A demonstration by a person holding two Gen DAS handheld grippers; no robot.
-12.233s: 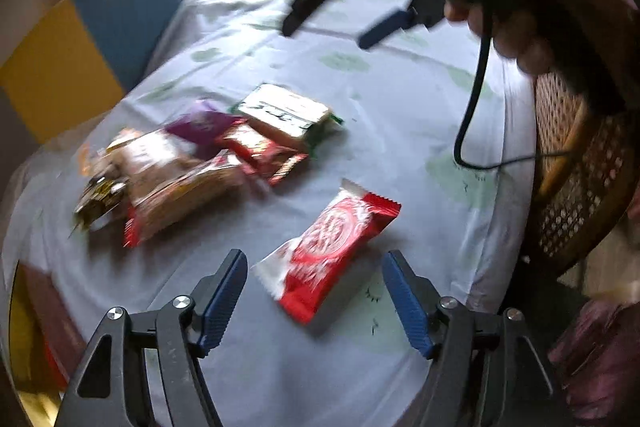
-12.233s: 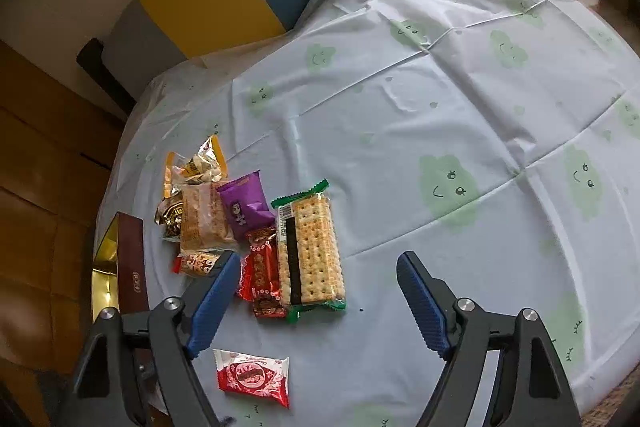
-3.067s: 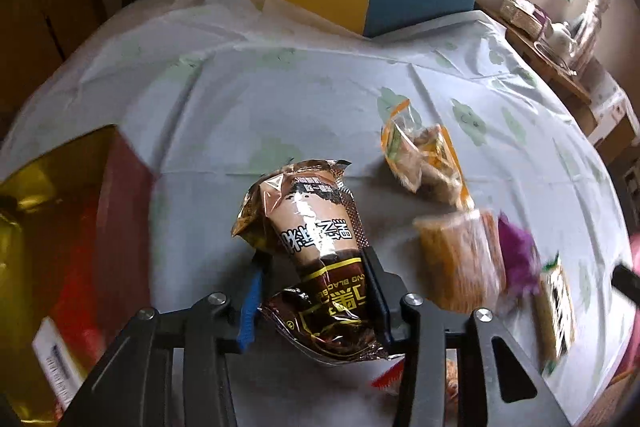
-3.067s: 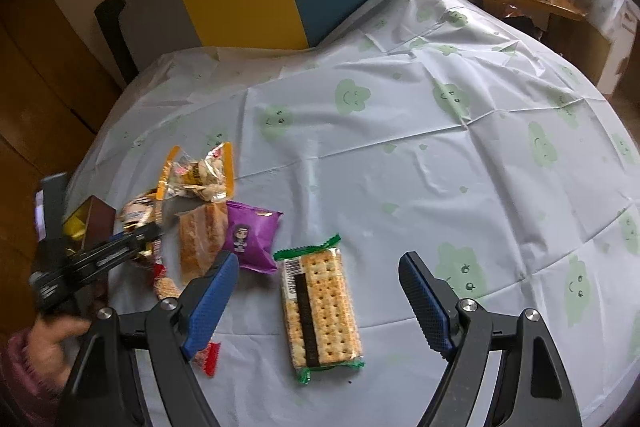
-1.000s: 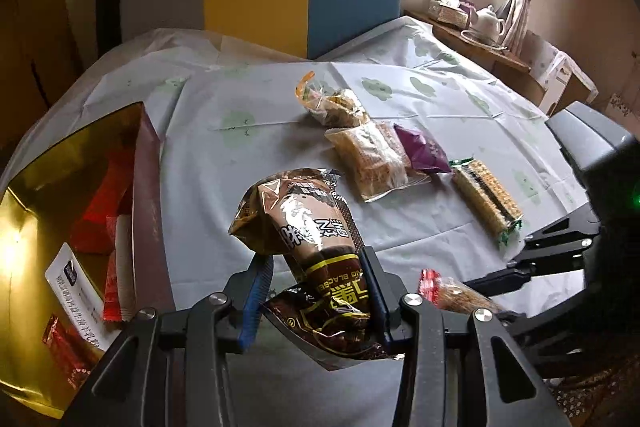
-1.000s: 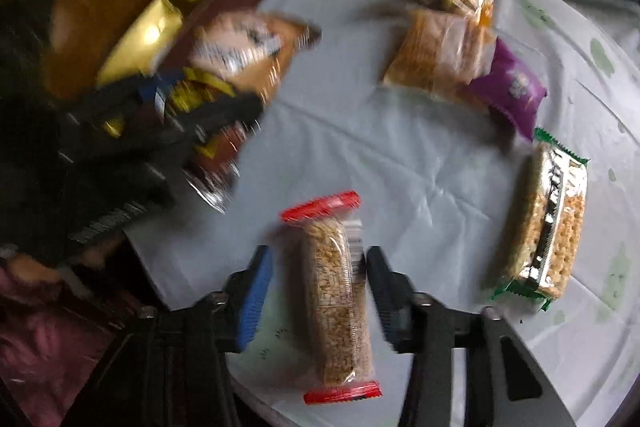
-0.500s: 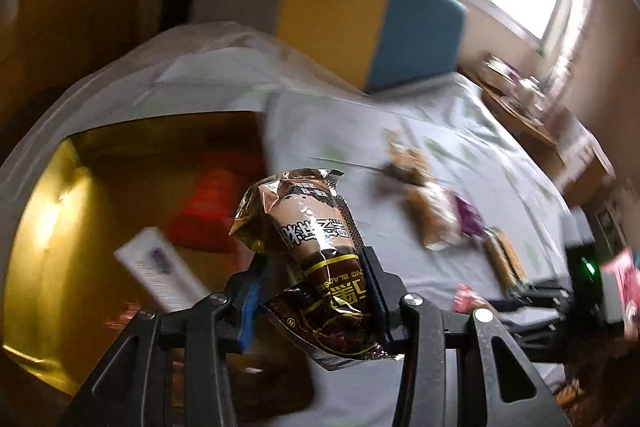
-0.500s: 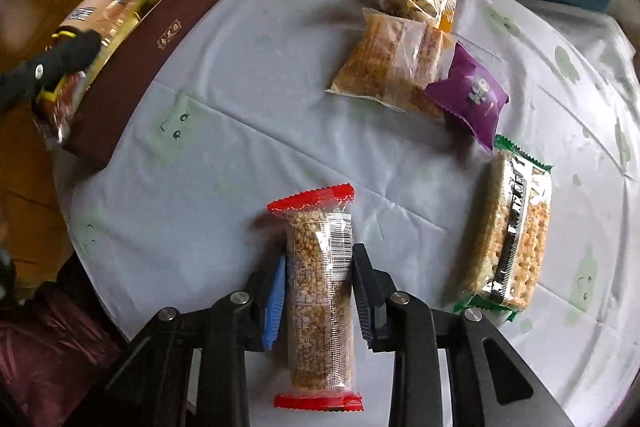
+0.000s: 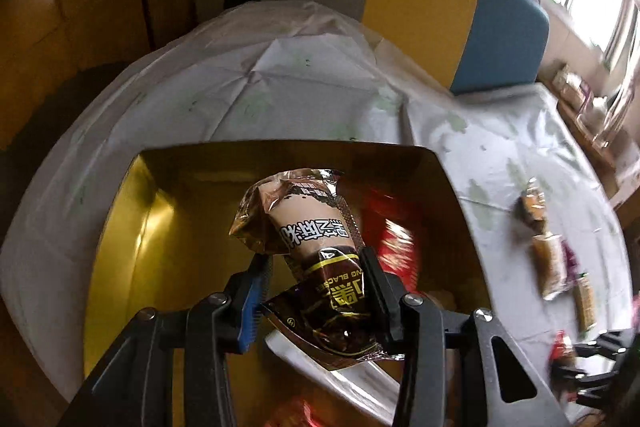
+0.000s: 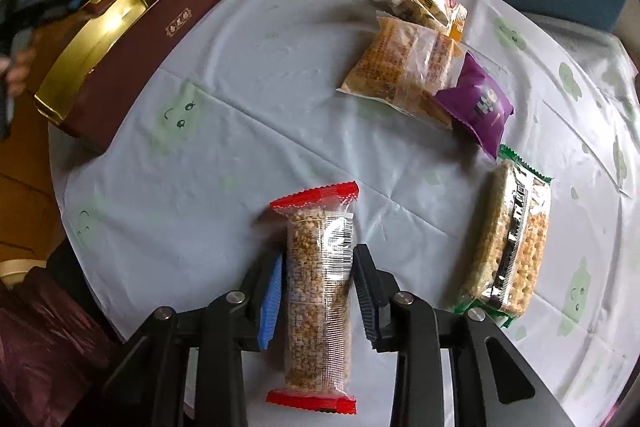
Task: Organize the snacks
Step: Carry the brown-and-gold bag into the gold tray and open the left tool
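Left tool (image 9: 314, 279) clamps the brown wrapper (image 9: 316, 259) by its lower half above the gold box (image 9: 132, 227); a slack grip could drop it askew. Right tool (image 10: 316, 287) pinches the grain bar (image 10: 320, 291) near the table (image 10: 240, 131) edge.

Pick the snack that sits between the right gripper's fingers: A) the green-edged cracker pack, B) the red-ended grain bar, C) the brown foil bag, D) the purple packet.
B: the right gripper straddles the red-ended grain bar, while the brown foil bag is in the left gripper over the gold box.
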